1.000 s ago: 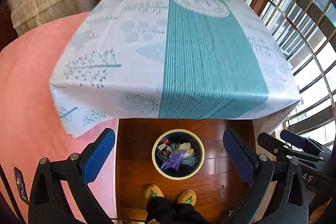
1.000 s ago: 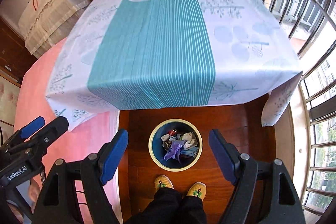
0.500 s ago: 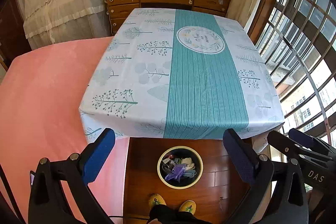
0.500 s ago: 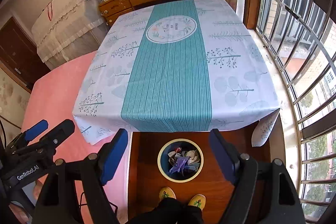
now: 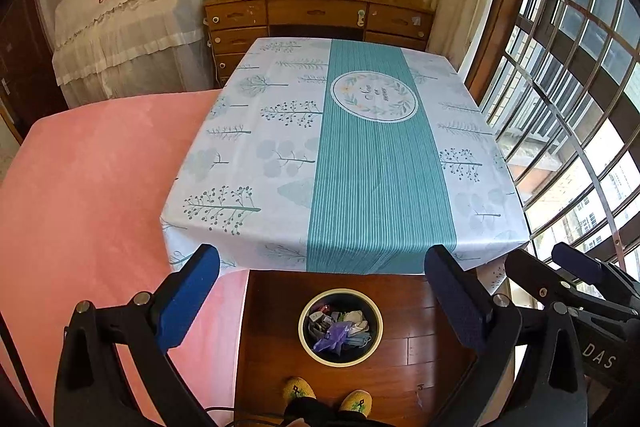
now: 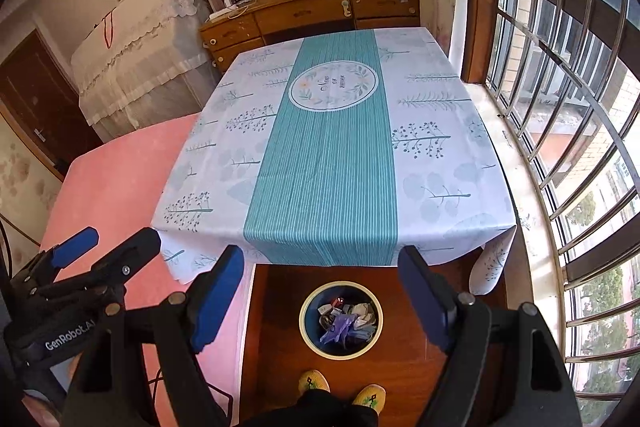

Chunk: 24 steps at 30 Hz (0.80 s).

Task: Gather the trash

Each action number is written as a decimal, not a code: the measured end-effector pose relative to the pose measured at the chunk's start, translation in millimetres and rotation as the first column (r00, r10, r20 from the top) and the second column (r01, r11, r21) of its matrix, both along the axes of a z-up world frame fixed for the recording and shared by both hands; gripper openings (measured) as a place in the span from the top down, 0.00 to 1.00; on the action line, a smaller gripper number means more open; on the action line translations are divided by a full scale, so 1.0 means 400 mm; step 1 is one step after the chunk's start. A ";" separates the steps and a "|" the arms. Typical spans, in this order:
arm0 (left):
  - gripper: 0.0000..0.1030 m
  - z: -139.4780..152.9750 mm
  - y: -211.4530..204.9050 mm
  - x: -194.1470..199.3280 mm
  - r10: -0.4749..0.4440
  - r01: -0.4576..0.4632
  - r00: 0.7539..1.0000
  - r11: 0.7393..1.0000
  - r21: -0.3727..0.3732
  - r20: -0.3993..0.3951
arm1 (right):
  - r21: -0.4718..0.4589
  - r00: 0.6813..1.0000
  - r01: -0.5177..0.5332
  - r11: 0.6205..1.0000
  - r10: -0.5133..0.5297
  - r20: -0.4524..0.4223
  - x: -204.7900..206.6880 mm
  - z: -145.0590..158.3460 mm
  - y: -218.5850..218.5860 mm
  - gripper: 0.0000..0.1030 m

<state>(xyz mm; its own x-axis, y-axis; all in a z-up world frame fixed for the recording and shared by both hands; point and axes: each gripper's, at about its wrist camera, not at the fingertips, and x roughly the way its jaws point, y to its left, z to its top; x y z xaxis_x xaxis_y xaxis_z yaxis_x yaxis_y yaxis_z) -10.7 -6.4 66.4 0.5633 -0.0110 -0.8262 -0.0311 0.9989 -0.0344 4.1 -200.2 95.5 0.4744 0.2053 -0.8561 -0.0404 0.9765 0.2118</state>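
A round dark bin with a cream rim point(image 5: 340, 358) point(image 6: 341, 350) stands on the wooden floor in front of the table. Inside it lies crumpled trash point(image 5: 340, 327) point(image 6: 347, 317): purple plastic, white paper, a blue mask and small wrappers. My left gripper point(image 5: 326, 301) is open, held high above the bin with nothing between its blue pads. My right gripper point(image 6: 320, 297) is open too, likewise high over the bin and holding nothing. Each gripper shows at the edge of the other's view. The table's cloth point(image 5: 360, 167) point(image 6: 332, 155), white with a teal stripe, has nothing lying on it.
A pink bed point(image 5: 80, 195) lies left of the table. A wooden dresser point(image 5: 316, 19) with shelves stands behind it, beside a covered piece of furniture point(image 5: 132, 31). Barred windows point(image 6: 568, 107) run along the right. The person's yellow slippers point(image 6: 342, 389) stand by the bin.
Both grippers have risen and tilted up from the bin; the table and bin look smaller and the dresser and shelves have come into view. Both stayed open.
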 end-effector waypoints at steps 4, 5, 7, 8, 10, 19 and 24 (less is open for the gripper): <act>0.02 0.004 -0.009 -0.007 0.002 -0.002 1.000 1.000 0.010 0.005 | -0.014 1.000 0.002 1.000 -0.002 0.013 -0.010 0.009 -0.003 0.22; 0.02 0.006 -0.012 -0.009 0.003 -0.003 1.000 1.000 0.010 0.007 | -0.018 1.000 0.003 1.000 -0.003 0.018 -0.012 0.012 -0.004 0.22; 0.02 0.008 -0.013 -0.009 0.003 -0.003 1.000 1.000 0.008 0.014 | -0.020 1.000 0.004 1.000 -0.004 0.025 -0.013 0.015 -0.006 0.22; 0.02 0.011 -0.015 -0.009 0.004 -0.004 1.000 1.000 0.008 0.017 | -0.022 1.000 0.006 1.000 -0.005 0.030 -0.015 0.018 -0.007 0.22; 0.02 0.016 -0.020 -0.012 0.006 -0.006 1.000 1.000 0.012 0.024 | -0.027 0.999 0.008 1.000 -0.007 0.039 -0.015 0.024 -0.009 0.22; 0.02 0.021 -0.028 -0.010 0.007 -0.007 0.999 1.000 0.014 0.034 | -0.038 0.998 0.020 0.999 -0.018 0.058 -0.020 0.034 -0.019 0.22; 0.02 0.023 -0.037 -0.008 0.007 -0.008 0.999 1.000 0.020 0.038 | -0.039 0.998 0.022 0.999 -0.019 0.062 -0.022 0.035 -0.024 0.22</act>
